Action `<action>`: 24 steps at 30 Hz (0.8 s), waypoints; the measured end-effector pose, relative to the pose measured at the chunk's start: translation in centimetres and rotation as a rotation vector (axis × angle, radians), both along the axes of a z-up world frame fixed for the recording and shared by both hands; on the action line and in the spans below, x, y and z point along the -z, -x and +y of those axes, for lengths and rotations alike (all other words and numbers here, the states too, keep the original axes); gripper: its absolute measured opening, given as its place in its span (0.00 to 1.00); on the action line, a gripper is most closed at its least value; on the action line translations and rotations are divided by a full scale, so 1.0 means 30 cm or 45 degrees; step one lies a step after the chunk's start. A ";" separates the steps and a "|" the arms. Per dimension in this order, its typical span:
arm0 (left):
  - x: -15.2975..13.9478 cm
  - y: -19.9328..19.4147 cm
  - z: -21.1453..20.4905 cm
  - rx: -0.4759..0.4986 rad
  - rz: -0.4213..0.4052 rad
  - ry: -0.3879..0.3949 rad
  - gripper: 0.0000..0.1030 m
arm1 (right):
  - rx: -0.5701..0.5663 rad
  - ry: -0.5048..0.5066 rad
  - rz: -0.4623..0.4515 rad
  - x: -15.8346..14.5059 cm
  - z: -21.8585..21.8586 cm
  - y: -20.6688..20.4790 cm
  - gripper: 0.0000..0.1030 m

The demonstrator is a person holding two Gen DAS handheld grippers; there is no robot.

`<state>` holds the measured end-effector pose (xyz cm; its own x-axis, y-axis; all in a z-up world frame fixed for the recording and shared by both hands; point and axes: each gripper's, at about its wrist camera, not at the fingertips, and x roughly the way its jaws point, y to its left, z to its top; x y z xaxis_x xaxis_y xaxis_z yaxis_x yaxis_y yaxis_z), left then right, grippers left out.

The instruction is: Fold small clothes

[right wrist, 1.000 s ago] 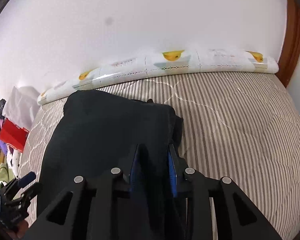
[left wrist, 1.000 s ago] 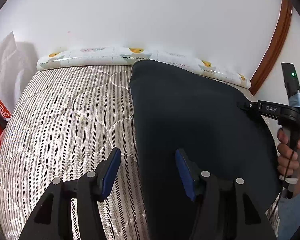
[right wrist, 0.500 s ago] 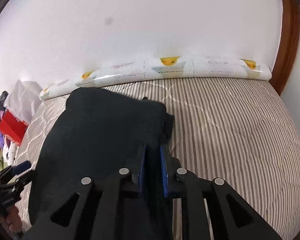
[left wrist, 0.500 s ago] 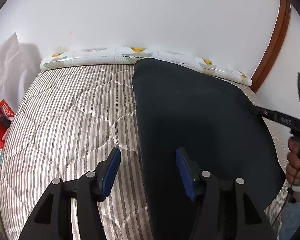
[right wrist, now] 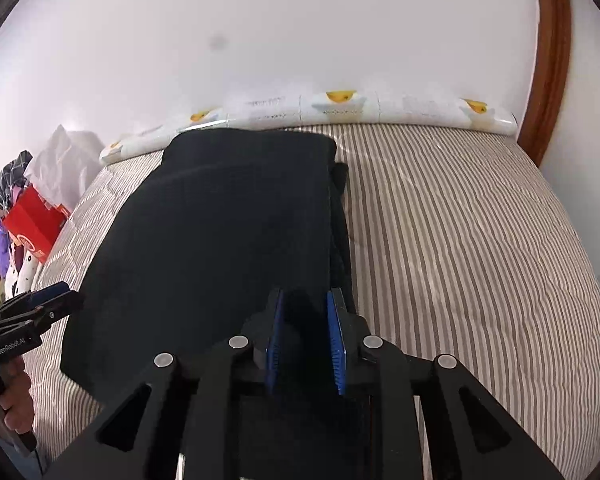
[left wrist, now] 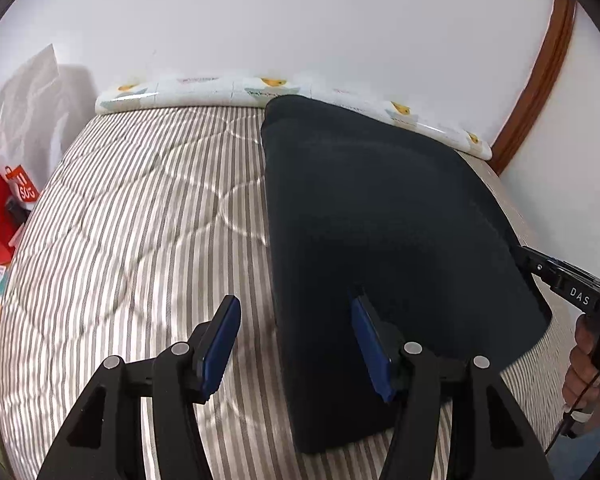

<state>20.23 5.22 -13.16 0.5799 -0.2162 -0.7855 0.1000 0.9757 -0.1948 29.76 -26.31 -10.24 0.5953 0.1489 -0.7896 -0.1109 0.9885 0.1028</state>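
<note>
We're mid-fold: right tongs (right wrist: 305, 344) opening off the black garment (right wrist: 220, 240) (fabric between them); left tongs (left wrist: 296, 354) half-open, empty; regrip next.

A striped quilt (left wrist: 132, 240) is covering the bed and taking up most of both views, its stitched curves catching soft light. A long white bolster (right wrist: 380, 110) with yellow prints is lying along the far edge of the bed, against a plain white wall (left wrist: 300, 20). A brown wooden trim (right wrist: 548, 60) is running up the wall at the right. At the left side of the bed a white bag (left wrist: 28, 96) is leaning by the wall, and a red box (right wrist: 32, 228) is sitting among clutter, too small to tell apart. Even, diffuse light is filling the room
</note>
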 end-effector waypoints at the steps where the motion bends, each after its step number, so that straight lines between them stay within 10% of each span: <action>1: -0.001 0.012 -0.001 0.000 0.002 0.000 0.54 | 0.000 0.010 -0.002 -0.001 -0.001 0.017 0.21; 15: -0.071 0.214 -0.008 -0.029 -0.038 0.041 0.55 | 0.140 0.067 -0.007 -0.044 -0.034 0.228 0.28; 24: -0.209 0.403 -0.032 -0.070 -0.171 -0.004 0.69 | 0.192 0.094 -0.129 -0.214 -0.016 0.460 0.57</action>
<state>8.13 4.26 -6.90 0.6909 -0.1787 -0.7006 0.0710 0.9811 -0.1802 15.95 -26.79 -3.81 0.6832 -0.0041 -0.7302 0.0327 0.9992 0.0250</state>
